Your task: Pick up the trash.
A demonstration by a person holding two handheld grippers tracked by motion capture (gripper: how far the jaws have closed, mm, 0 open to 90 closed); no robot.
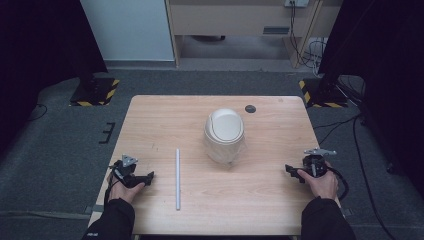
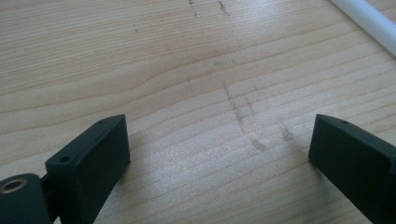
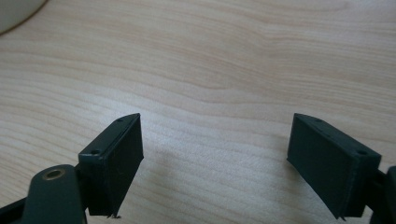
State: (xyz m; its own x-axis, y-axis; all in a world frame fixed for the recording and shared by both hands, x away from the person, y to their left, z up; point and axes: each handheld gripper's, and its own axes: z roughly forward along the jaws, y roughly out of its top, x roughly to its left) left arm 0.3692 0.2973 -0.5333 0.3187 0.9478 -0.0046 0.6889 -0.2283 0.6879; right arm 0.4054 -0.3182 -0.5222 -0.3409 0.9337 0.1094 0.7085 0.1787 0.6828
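A small white bin with a swing lid (image 1: 224, 134) stands a little right of the middle of the wooden table (image 1: 165, 120), with clear plastic around its base. A thin white rod (image 1: 177, 177) lies left of it, pointing front to back. My left gripper (image 1: 149, 176) rests near the table's front left edge, left of the rod, open with bare wood between its jaws (image 2: 219, 140). The rod's edge (image 2: 369, 21) crosses the top right corner of the left gripper view. My right gripper (image 1: 288, 170) rests at the front right, open over bare wood (image 3: 215, 140); the bin's rim (image 3: 16, 11) peeks in at top left.
A dark round grommet (image 1: 250, 108) sits near the table's far edge. Black stands with yellow-striped bases (image 1: 95, 90) flank the far corners on a grey carpet. Cables (image 1: 350, 125) run along the floor at the right.
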